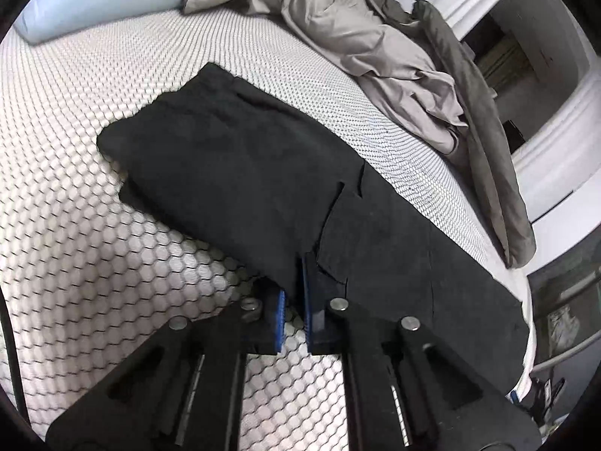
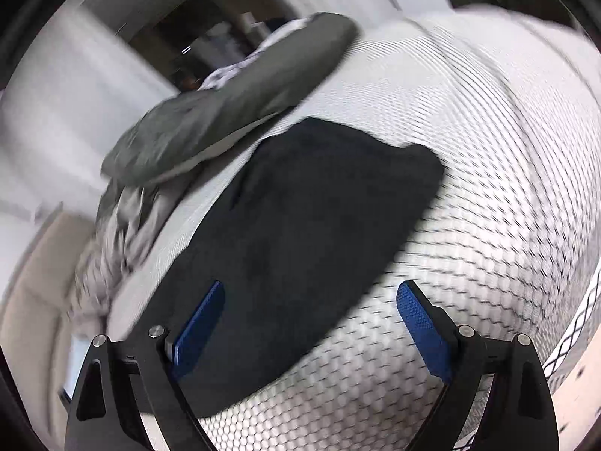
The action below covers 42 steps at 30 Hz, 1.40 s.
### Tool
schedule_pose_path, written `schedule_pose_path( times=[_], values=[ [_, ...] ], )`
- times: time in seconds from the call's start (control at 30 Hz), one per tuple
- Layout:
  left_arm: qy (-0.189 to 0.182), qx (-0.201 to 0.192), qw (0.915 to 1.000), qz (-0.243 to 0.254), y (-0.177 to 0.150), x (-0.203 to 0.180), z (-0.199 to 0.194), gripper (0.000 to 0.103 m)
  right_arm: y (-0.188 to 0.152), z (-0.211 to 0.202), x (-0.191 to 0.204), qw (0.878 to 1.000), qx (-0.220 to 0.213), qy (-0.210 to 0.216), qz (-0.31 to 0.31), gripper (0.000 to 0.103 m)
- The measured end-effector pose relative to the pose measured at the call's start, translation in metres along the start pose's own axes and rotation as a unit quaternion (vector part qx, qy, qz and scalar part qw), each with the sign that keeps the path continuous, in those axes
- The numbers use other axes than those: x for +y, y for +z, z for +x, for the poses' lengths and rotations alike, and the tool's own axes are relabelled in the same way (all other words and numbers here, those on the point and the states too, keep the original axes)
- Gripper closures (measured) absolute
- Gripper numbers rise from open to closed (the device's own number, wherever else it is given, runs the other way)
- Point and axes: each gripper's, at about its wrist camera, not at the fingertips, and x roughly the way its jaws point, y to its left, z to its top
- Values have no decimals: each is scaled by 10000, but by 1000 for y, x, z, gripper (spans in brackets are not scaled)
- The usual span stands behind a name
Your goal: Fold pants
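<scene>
Tilting down toward the bed, the left tongs are pinched narrow on the near edge of the black pants, which lie flat on the honeycomb cover ahead of them. The right tongs slant down over the pants with jaws spread wide, gripping nothing. Grey bedding is bunched beyond. The right view is blurred; the pants' end is cut off behind the tongs.

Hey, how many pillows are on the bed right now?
1: a light blue pillow at the far left end of the bed, beside the crumpled grey bedding. More may be hidden under it.
</scene>
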Motion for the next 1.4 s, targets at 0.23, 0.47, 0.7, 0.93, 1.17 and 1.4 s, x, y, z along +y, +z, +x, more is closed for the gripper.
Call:
schedule_pose_path(
  times=[0.23,0.47,0.7,0.93,1.17,1.4],
  values=[
    [129,111,9999,17,0,4,2,98,18,37,-17,9989,-150,363,256,41],
    [275,-143,9993,190,1,2,-21,98,17,39,0,9991,-429,-44,52,102],
    [677,-173,9962,526,-23,31,-70,95,-18,0,10,9980,-120,-238,-577,101],
    [1330,-331,9820,1296,-54,16,-100,33,-42,-36,25,9858,-694,-1081,-1082,37],
    [565,-580,9744,2097,-102,-47,-127,14,-66,-69,76,9765,-1103,-433,-1802,6],
    [-427,-217,9625,2672,-159,-143,-78,9,-127,11,186,9344,334,290,-3535,3]
  ],
)
